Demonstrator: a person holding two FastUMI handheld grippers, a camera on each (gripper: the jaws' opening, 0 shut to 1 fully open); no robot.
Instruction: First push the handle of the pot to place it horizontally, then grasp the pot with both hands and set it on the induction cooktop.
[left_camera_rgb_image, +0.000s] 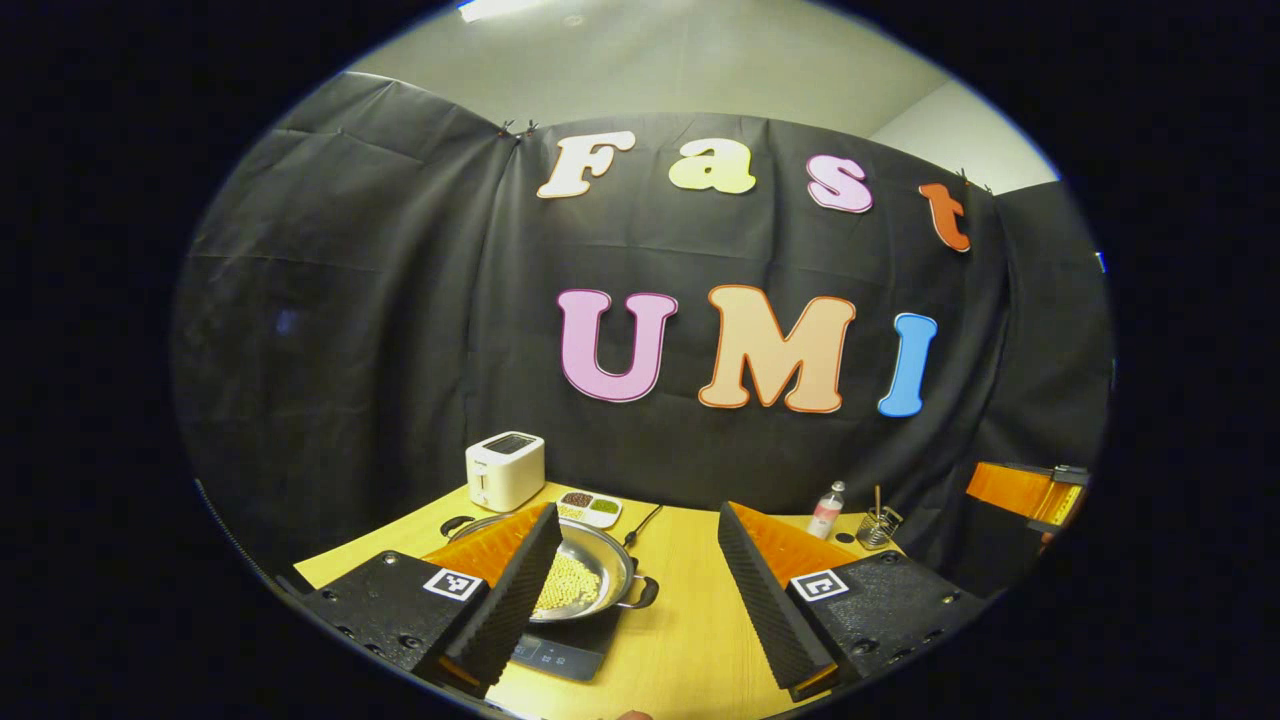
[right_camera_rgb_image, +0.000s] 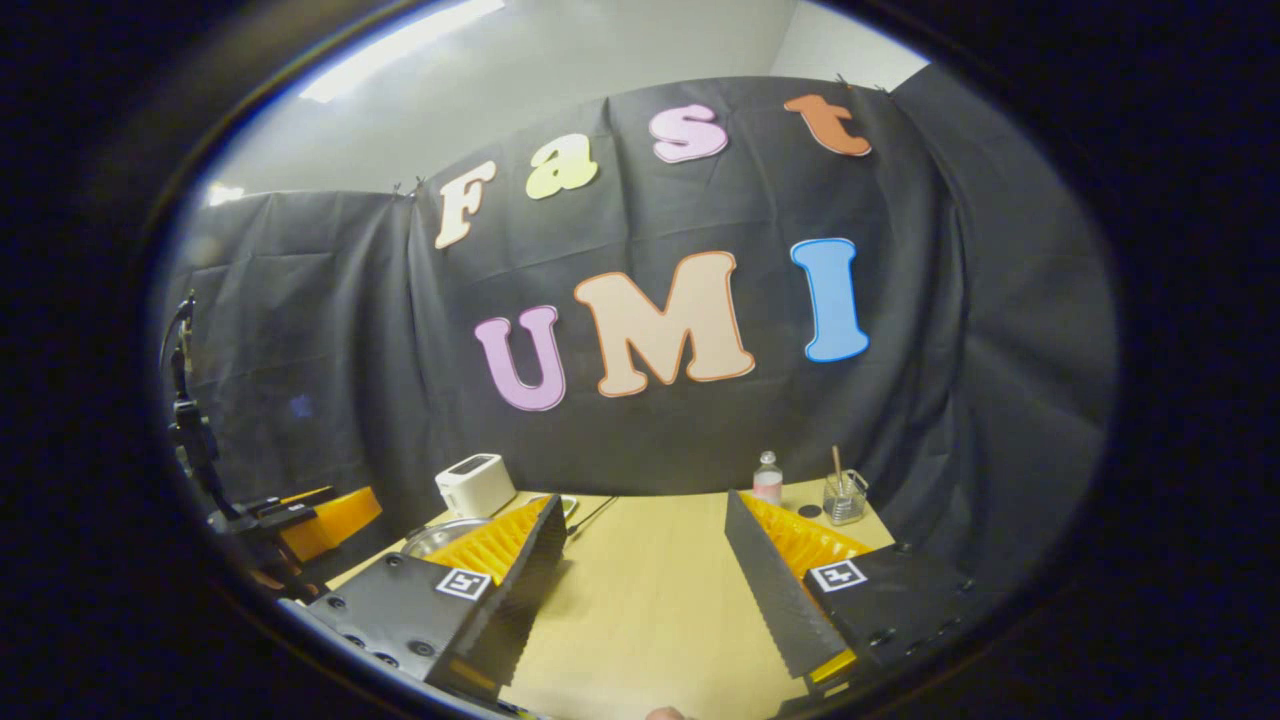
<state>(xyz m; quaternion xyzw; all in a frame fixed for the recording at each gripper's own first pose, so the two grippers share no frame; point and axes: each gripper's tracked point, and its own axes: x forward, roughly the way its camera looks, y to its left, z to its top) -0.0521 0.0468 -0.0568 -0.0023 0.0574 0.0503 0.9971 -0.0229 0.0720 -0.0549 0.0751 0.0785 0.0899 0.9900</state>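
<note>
A steel pot (left_camera_rgb_image: 592, 578) holding pale yellow grains rests on the black induction cooktop (left_camera_rgb_image: 556, 655) at the table's near left. One side handle (left_camera_rgb_image: 641, 593) points right, the other (left_camera_rgb_image: 455, 523) points left. My left gripper (left_camera_rgb_image: 640, 610) hovers open just in front of the pot, and its left finger (left_camera_rgb_image: 510, 600) covers part of the pot. In the right gripper view, the right gripper (right_camera_rgb_image: 645, 590) is open over bare table. There, the pot's rim (right_camera_rgb_image: 432, 537) peeks out behind that gripper's left finger (right_camera_rgb_image: 520, 585).
A white toaster (left_camera_rgb_image: 505, 470) stands at the back left, with a small divided dish (left_camera_rgb_image: 590, 509) and a black cable (left_camera_rgb_image: 642, 524) beside it. A bottle (left_camera_rgb_image: 826, 510) and a glass holder (left_camera_rgb_image: 878, 528) stand at the back right. The other gripper (left_camera_rgb_image: 1030, 495) shows at far right.
</note>
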